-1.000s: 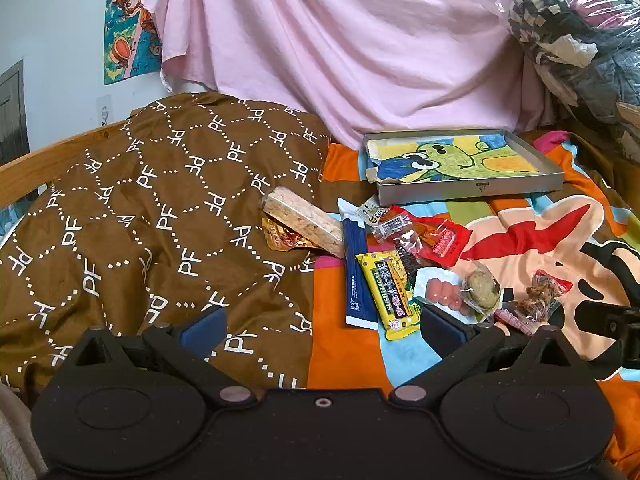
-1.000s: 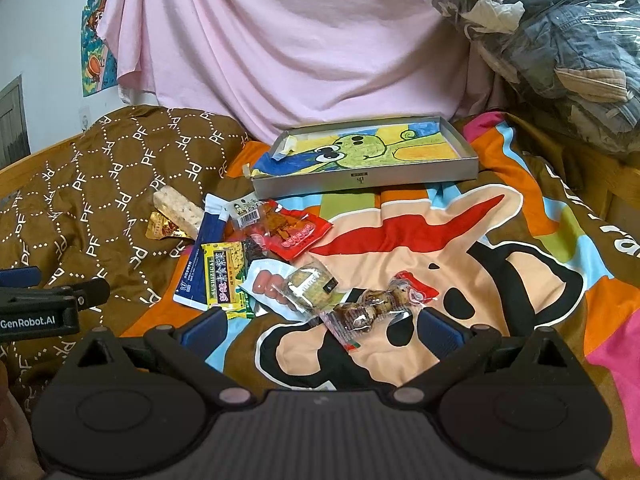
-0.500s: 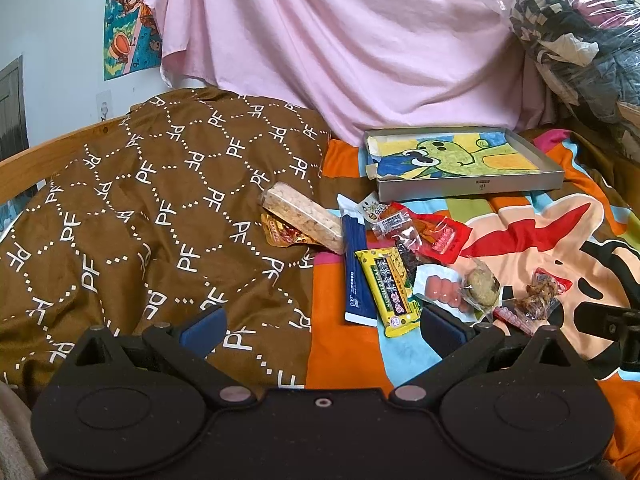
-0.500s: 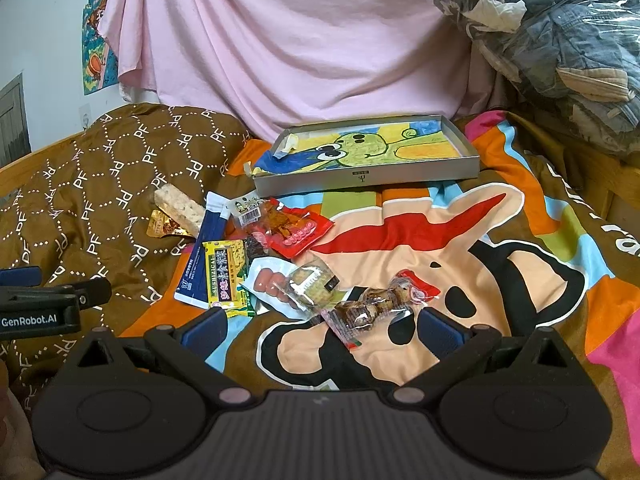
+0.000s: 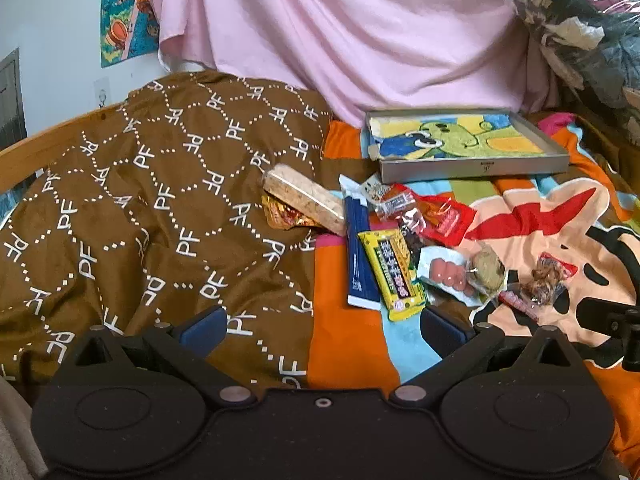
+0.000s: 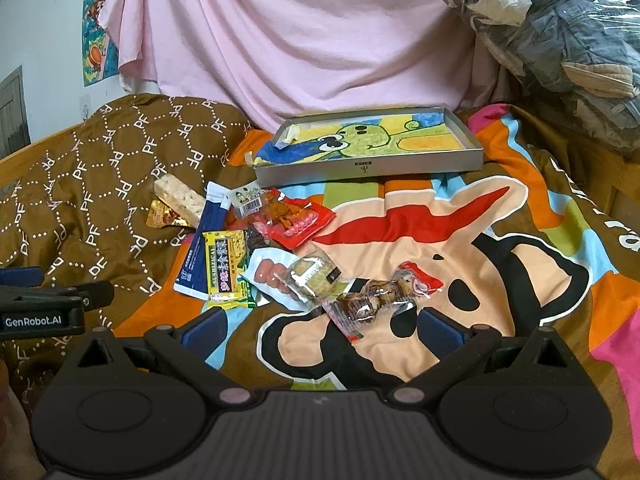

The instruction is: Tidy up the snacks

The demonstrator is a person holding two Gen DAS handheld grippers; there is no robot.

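- Two grippers hover low over a bed, both with jaws spread wide and holding nothing: the left gripper (image 5: 323, 322) over the seam between the brown blanket (image 5: 140, 208) and the cartoon bedspread (image 6: 460, 240), the right gripper (image 6: 322, 326) just short of the snack pile.
- Snacks lie scattered on the bedspread, in front of a shallow grey tray (image 6: 370, 166) that holds only a green cartoon drawing.
- At the pile's left edge, a pale nougat bar (image 5: 304, 198) rests on a gold packet (image 5: 282, 216), both on the brown blanket.
- A long blue packet (image 5: 360, 256) lies beside a yellow bar (image 5: 394, 274), touching along their sides.
- A red pouch (image 6: 300, 222) overlaps a small clear packet (image 6: 250, 200) nearer the tray.
- A white sausage pack (image 6: 268, 276) sits under a clear-wrapped biscuit (image 6: 314, 276).
- Nearest the right gripper, a clear bag of brown candies (image 6: 380, 300) lies between its fingertips in that view.
- Pink cloth (image 6: 300, 32) hangs behind the tray.
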